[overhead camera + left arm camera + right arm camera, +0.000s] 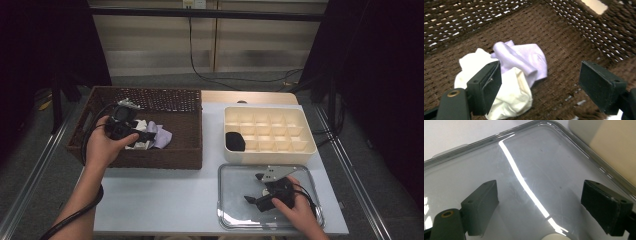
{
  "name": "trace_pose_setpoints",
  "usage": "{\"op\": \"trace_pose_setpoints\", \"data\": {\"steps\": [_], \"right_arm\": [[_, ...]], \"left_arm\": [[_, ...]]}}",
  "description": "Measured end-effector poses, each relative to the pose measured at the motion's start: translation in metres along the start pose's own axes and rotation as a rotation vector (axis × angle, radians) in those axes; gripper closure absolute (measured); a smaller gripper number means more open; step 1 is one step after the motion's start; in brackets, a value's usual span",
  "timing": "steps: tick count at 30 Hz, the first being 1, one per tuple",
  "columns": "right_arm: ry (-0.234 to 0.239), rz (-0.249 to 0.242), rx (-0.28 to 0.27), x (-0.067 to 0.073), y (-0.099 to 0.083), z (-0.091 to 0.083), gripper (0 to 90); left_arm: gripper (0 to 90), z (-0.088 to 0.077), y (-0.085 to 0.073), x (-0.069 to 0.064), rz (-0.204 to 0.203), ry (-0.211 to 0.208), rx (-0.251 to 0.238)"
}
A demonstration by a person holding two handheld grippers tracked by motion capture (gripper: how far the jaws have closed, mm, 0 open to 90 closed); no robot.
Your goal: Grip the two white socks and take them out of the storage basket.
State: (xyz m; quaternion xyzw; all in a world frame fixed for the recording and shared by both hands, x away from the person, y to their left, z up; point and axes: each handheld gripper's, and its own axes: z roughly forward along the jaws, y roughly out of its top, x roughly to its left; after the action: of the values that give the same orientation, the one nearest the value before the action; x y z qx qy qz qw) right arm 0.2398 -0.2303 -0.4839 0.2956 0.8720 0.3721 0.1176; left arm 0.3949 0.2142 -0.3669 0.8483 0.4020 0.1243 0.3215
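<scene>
Sorting barely begun: one dark bundle sits in the cream compartment tray (270,135).
My left gripper (539,87), jaws wide and empty, hovers over the lilac and white crumpled cloths (519,65) in the brown woven basket (185,145) at left of frame; my right gripper (539,212), also wide, waits over the clear plastic lid (529,170) at lower right.
</scene>
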Motion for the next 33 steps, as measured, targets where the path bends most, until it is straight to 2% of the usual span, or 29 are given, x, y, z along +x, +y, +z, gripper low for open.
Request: {"op": "trace_pose_setpoints", "data": {"steps": [2,6,7,8,9,15,16,17,21,22,25,27,28,30,33], "right_arm": [[0.000,0.000,0.000,0.000,0.000,0.000,13.8],[0.000,0.000,0.000,0.000,0.000,0.000,13.8],[0.000,0.001,0.000,0.000,0.000,0.000,13.8],[0.000,0.000,0.000,0.000,0.000,0.000,13.8],[0.000,0.000,0.000,0.000,0.000,0.000,13.8],[0.000,0.001,0.000,0.000,0.000,0.000,13.8],[0.001,0.001,0.000,0.000,0.000,0.000,13.8],[0.001,0.002,0.001,0.000,0.000,0.000,13.8],[0.001,0.003,0.001,0.000,0.000,0.000,13.8],[0.001,0.003,0.001,0.000,0.000,0.000,13.8],[0.001,0.003,0.001,0.000,0.000,0.000,13.8],[0.001,0.003,0.001,0.000,0.000,0.000,13.8],[0.001,0.003,0.001,0.000,0.000,0.000,13.8],[0.001,0.003,0.001,0.000,0.000,0.000,13.8],[0.001,0.003,0.001,0.000,0.000,0.000,13.8]], "left_arm": [[18.5,0.002,0.001,0.003,-0.007,-0.009,-0.001],[19.2,0.007,0.002,0.009,-0.028,0.002,-0.008],[19.2,0.007,0.003,0.011,-0.019,-0.001,0.001],[19.7,0.008,0.004,0.011,-0.029,0.008,0.000],[19.9,0.009,0.005,0.014,-0.014,0.008,0.007],[21.3,0.015,0.004,0.025,-0.045,0.014,0.028],[21.4,0.016,0.004,0.028,-0.040,0.019,0.042],[21.4,0.018,0.004,0.029,-0.053,0.024,0.034],[21.4,0.023,0.006,0.037,-0.054,0.031,0.051],[21.4,0.024,0.007,0.038,-0.061,0.037,0.046],[22.0,0.027,0.009,0.043,-0.090,0.034,0.083],[24.1,0.027,0.010,0.045,-0.102,0.046,0.080],[24.1,0.027,0.011,0.046,-0.089,0.055,0.064],[24.1,0.027,0.013,0.047,-0.100,0.056,0.034],[24.6,0.032,0.015,0.049,-0.063,0.063,0.047]]}}
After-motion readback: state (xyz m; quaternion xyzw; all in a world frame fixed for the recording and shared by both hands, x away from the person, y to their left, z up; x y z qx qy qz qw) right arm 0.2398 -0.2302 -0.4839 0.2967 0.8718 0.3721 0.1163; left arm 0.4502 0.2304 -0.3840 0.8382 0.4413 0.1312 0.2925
